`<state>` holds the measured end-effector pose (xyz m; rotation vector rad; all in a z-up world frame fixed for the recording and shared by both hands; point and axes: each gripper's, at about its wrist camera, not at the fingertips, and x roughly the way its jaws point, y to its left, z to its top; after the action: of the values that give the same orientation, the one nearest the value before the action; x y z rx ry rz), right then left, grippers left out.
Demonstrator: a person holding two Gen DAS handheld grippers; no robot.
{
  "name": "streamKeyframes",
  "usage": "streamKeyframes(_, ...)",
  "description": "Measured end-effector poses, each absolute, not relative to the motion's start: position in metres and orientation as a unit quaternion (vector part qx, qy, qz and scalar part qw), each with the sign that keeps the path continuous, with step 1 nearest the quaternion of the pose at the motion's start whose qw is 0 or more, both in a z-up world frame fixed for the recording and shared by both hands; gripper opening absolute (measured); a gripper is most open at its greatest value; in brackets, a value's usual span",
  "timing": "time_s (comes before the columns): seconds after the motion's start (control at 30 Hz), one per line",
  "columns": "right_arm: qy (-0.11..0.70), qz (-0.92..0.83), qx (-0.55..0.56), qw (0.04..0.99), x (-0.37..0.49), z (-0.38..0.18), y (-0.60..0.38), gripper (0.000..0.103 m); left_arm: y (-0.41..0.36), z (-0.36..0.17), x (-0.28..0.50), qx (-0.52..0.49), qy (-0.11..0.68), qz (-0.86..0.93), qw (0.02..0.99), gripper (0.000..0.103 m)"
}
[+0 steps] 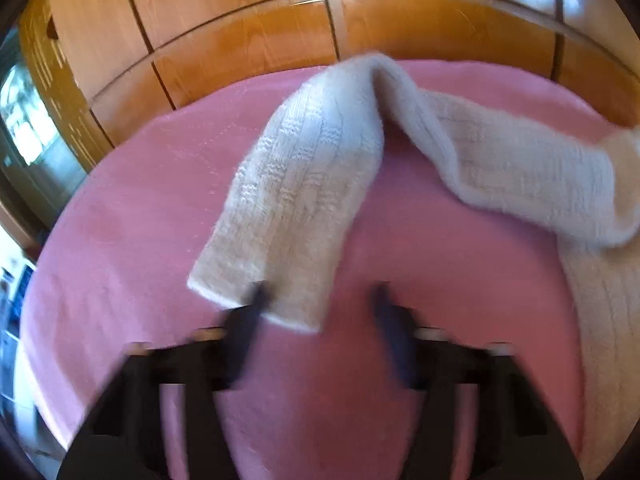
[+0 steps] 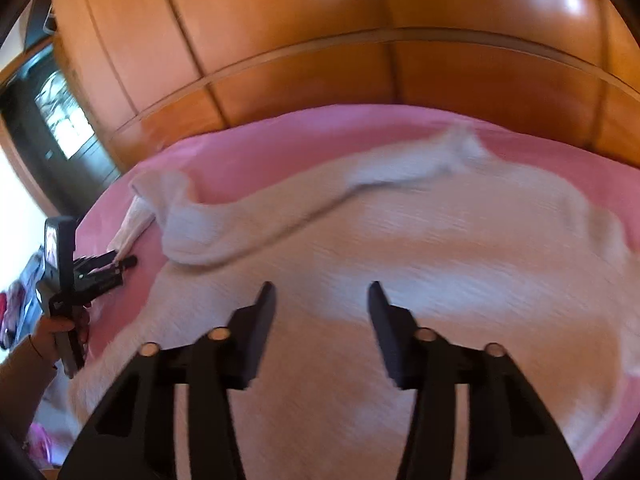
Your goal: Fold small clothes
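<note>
A cream knitted sweater point(image 2: 400, 248) lies spread on the pink bedcover point(image 1: 120, 220). One sleeve point(image 1: 296, 184) arches up from the body and comes down toward my left gripper point(image 1: 320, 300). Its cuff point(image 1: 280, 304) lies against the blurred left finger, partly in the gap. The jaws stand apart and no pad presses on the cuff. In the right wrist view the left gripper point(image 2: 120, 264), held by a hand point(image 2: 52, 328), sits at the tip of that sleeve point(image 2: 192, 220). My right gripper point(image 2: 320, 300) hovers open over the sweater's body with nothing between its fingers.
A glossy wooden wardrobe point(image 1: 248, 40) stands behind the far edge of the bed. A dark doorway with a window point(image 2: 60, 120) shows at the left. Coloured items point(image 2: 16, 304) lie off the bed's left side.
</note>
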<state>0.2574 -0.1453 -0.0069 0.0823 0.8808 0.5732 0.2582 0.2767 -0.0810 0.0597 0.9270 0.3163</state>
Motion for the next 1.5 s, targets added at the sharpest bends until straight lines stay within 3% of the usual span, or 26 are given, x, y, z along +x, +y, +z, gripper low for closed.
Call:
streamKeyframes(0.2, 0.436, 0.333, 0.012, 0.836, 0.279, -0.024, -0.09, 0.026, 0.317, -0.042, 0.25, -0.032, 0.413, 0.147, 0.898, 0.005)
streamKeyframes(0.43, 0.479, 0.363, -0.067, 0.797, 0.288, -0.055, -0.042, 0.026, 0.356, 0.041, 0.204, -0.112, 0.342, 0.125, 0.925, 0.004)
streamKeyframes(0.67, 0.378, 0.314, -0.052, 0.87, 0.358, -0.003, -0.014, 0.024, 0.389, 0.13, 0.164, -0.188, 0.267, 0.121, 0.938, 0.004)
streamKeyframes(0.73, 0.353, 0.285, -0.025, 0.891, 0.388, 0.021, -0.007, 0.028, 0.404, 0.14, 0.165, -0.201, 0.268, 0.145, 0.931, 0.004)
streamKeyframes(0.87, 0.325, 0.276, 0.003, 0.904, 0.4, 0.049, -0.016, 0.045, 0.441, 0.124, 0.189, -0.2, 0.315, 0.229, 0.899, 0.004)
streamKeyframes(1.07, 0.361, 0.298, -0.062, 0.881, 0.362, 0.015, -0.035, 0.051, 0.488, 0.029, 0.229, -0.209, 0.429, 0.308, 0.823, 0.004)
streamKeyframes(1.17, 0.395, 0.273, -0.089, 0.873, 0.359, -0.015, -0.044, 0.059, 0.506, -0.019, 0.239, -0.218, 0.47, 0.341, 0.785, 0.005)
streamKeyframes(1.27, 0.417, 0.236, -0.091, 0.873, 0.371, -0.031, -0.062, 0.057, 0.506, -0.029, 0.233, -0.22, 0.462, 0.352, 0.784, 0.014)
streamKeyframes(1.37, 0.417, 0.182, -0.047, 0.889, 0.392, -0.024, -0.118, 0.058, 0.484, -0.004, 0.218, -0.156, 0.422, 0.389, 0.804, 0.032)
streamKeyframes(1.4, 0.415, 0.169, -0.046, 0.893, 0.397, -0.023, -0.128, 0.058, 0.476, 0.008, 0.213, -0.14, 0.403, 0.382, 0.82, 0.045)
streamKeyframes(1.43, 0.413, 0.146, -0.049, 0.897, 0.407, -0.022, -0.148, 0.058, 0.459, 0.02, 0.212, -0.128, 0.382, 0.35, 0.846, 0.052)
streamKeyframes(1.5, 0.417, 0.123, -0.05, 0.899, 0.418, -0.018, -0.173, 0.058, 0.424, 0.036, 0.22, -0.13, 0.354, 0.269, 0.886, 0.06)
